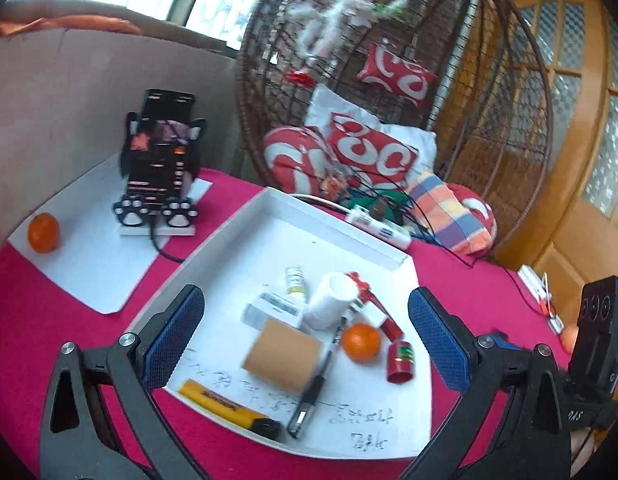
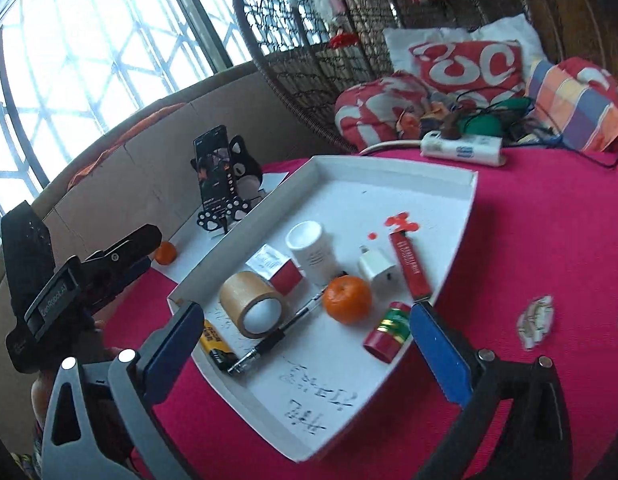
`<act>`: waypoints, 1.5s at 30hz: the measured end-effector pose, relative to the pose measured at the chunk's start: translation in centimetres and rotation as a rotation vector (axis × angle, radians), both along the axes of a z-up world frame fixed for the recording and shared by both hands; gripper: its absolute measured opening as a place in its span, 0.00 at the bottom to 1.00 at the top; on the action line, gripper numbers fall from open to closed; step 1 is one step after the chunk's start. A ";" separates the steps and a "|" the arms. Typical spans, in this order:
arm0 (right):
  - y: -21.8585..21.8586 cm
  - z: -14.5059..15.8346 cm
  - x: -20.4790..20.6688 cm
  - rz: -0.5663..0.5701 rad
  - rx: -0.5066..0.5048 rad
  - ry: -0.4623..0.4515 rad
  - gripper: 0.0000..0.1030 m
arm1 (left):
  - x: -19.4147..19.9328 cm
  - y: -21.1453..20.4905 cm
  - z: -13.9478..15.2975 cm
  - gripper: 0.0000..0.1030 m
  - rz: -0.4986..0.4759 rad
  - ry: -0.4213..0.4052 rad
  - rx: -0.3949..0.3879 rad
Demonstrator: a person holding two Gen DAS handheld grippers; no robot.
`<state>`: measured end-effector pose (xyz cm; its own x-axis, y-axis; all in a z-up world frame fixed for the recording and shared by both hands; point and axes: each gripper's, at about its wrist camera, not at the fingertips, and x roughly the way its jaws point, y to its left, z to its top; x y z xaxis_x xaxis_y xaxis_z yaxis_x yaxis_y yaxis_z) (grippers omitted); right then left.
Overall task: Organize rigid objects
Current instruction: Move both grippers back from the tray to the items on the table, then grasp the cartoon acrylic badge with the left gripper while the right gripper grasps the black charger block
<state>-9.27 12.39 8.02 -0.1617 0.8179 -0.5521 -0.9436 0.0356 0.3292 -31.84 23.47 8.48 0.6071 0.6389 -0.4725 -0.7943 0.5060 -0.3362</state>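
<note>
Progress: seems late | shallow white cardboard tray on pink table holds most objects | small orange mandarin remains outside at 10 o'clock | left gripper spread, empty | right gripper spread, empty

You've got two oranges, one in the tray and one outside, plus one tape roll, one pen, three patterned cushions.

The left gripper fills the lower frame, blue-padded jaws spread wide and holding nothing. The right gripper sits likewise low in its frame, jaws wide apart, empty.
</note>
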 end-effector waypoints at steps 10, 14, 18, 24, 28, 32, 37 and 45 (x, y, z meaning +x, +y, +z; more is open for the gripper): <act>-12.5 -1.2 13.3 -0.407 -0.033 -0.139 1.00 | 16.6 -6.7 -1.7 1.00 -0.458 0.238 0.013; -15.1 -3.0 16.3 -0.522 -0.104 -0.139 1.00 | 22.9 -6.9 -3.7 1.00 -0.503 0.318 -0.035; -15.4 -4.2 17.2 -0.541 -0.144 -0.084 1.00 | 26.6 -5.2 -6.1 1.00 -0.429 0.412 -0.062; -14.9 -4.9 17.4 -0.523 -0.205 -0.053 1.00 | 28.1 -4.5 -7.8 1.00 -0.386 0.478 -0.036; -14.8 -5.3 17.8 -0.517 -0.220 -0.037 1.00 | 28.8 -4.5 -8.3 0.99 -0.388 0.509 -0.011; -15.1 -5.3 18.0 -0.518 -0.211 -0.023 1.00 | 29.2 -5.0 -8.2 0.84 -0.416 0.513 0.009; -15.1 -5.4 17.8 -0.523 -0.215 -0.028 1.00 | 28.9 -5.3 -8.2 0.52 -0.488 0.471 -0.019; -15.1 -5.3 18.0 -0.523 -0.209 -0.018 1.00 | 28.4 -5.0 -8.2 0.52 -0.475 0.457 -0.029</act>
<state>8.72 -2.67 2.67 0.2470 0.6597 -0.7098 -0.7879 0.5631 0.2492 -3.39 18.42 0.30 0.5543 0.3338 -0.7624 -0.5525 0.8327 -0.0370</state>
